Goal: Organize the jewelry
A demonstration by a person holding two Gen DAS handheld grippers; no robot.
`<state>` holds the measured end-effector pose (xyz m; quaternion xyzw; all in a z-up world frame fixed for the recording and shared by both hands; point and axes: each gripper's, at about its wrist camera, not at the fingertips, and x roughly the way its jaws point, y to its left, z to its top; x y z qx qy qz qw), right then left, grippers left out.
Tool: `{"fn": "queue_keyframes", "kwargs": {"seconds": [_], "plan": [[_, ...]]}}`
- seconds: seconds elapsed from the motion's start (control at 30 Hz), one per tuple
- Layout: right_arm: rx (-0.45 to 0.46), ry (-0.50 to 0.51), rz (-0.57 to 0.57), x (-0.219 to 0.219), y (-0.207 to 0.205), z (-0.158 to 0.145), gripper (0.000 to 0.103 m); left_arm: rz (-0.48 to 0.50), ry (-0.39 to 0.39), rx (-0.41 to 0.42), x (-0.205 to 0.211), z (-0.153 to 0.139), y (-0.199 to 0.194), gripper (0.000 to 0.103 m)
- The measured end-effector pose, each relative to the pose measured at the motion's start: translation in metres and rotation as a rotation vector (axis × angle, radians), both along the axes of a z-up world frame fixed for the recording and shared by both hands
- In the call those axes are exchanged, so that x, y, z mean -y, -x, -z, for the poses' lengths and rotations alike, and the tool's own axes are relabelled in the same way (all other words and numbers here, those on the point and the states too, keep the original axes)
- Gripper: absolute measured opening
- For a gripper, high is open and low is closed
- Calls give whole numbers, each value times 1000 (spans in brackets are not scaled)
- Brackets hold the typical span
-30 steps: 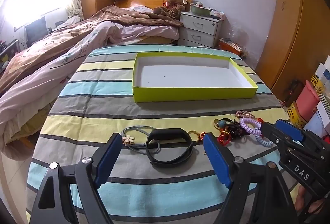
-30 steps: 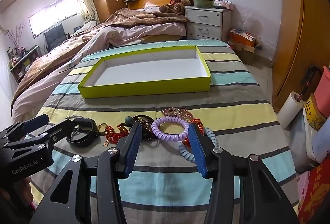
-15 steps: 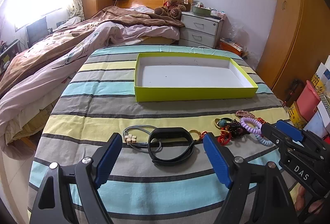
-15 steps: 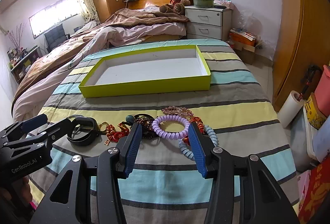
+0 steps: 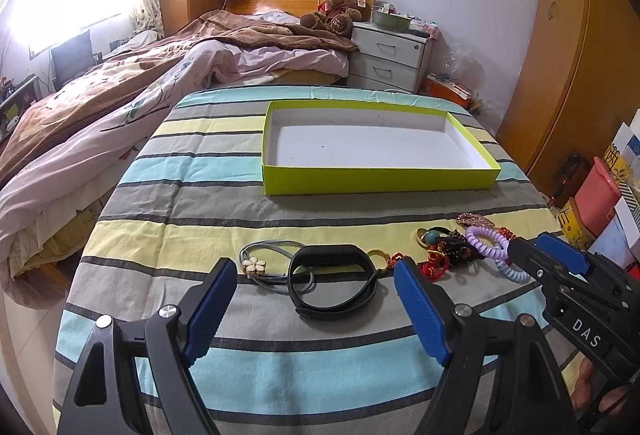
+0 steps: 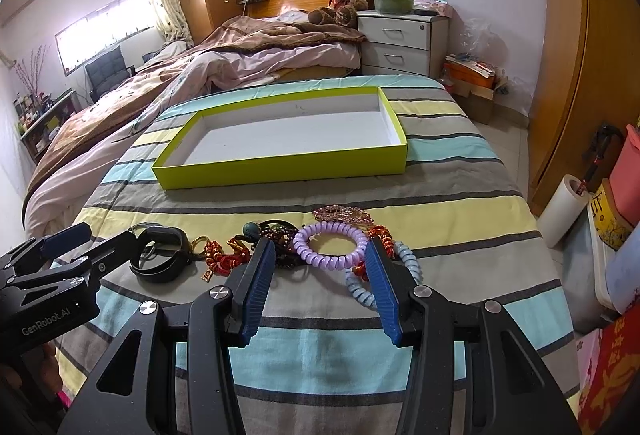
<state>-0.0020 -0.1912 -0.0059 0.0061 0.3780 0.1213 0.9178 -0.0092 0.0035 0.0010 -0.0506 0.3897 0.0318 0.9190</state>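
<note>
Both sets of fingers gape wide, nothing gripped. Just beyond the left gripper [image 5: 312, 281] lies the black band [image 5: 334, 287], between its tips. The purple coil [image 6: 330, 243] sits just ahead of the right gripper [image 6: 320, 263], between its tips. Farther ahead waits the green tray [image 6: 280, 171].

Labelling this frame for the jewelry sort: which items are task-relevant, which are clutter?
Job:
green tray
black band
flower hair tie
purple coil tie
blue coil tie
red charm

Lying about:
teddy bear
nightstand
paper roll
</note>
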Motion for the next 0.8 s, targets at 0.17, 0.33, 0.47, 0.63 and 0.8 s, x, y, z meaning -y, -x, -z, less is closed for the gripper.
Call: {"fn": "queue_keyframes", "kwargs": {"seconds": [0.17,0.33,0.47,0.63,0.8], "plan": [[-2,1,-1,0,-1,0,48,-1,2,0,-1,1,1,80],[-2,2,-1,0,0,1,48,-1,1,-2,-1,1,1,80],[-2,3,0,0,0,1,48,0,3,-3,-1,1,1,80],[-3,5,1,0,0,1,48,0,1,-2,-2,2,1,80],[-5,7,1,0,1,1,48,0,3,-2,-2,2,2,80]]}}
